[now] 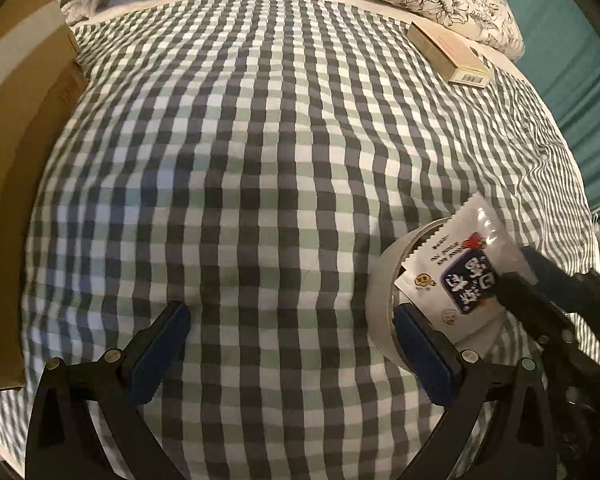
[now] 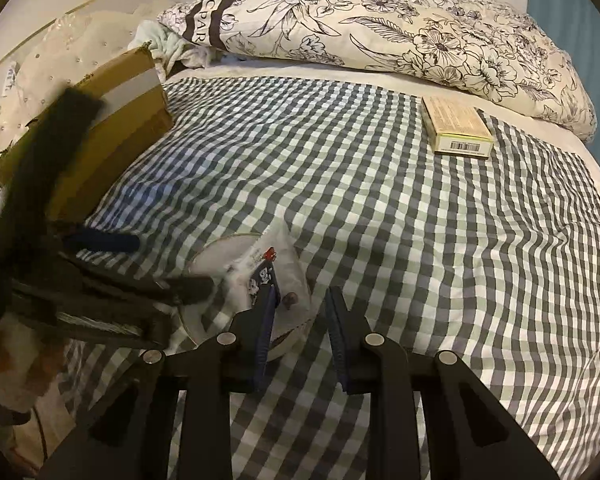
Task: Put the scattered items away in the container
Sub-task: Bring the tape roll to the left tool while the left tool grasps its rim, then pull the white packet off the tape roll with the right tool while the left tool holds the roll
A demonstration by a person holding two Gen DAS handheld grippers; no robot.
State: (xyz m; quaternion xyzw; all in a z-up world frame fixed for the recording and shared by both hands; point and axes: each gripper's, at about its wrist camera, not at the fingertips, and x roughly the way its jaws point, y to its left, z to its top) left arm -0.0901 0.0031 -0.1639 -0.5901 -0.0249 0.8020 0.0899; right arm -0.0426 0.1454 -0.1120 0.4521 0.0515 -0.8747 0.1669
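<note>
**Q:** Item one, the sachet [image 1: 456,256]: where does it lie from your hand-held grippers?

**A:** On top of the tape roll [image 1: 380,280], slantwise across the ring. Off the right finger of your left hand-held gripper [image 1: 292,310], outside the jaws. That gripper is released, jaws wide, with only the checked bed sheet [image 1: 260,160] between them.

**Q:** And the right hand-held gripper [image 2: 302,292]?

**A:** It is the nearer one. The sachet's end sits at the tip of its left finger. The jaws stand narrow with sheet showing in the gap, so you cannot tell whether the pads pinch the sachet.

**Q:** Item two, the container?

**A:** The cardboard box [image 2: 112,120] is far to the left of both grippers, beyond the left one. Judgement: carrying the sachet there means crossing leftward.

**Q:** Item three?

**A:** The small carton [image 2: 456,128] is ahead and to the right, well apart, beside the floral pillow [image 2: 380,28].
</note>
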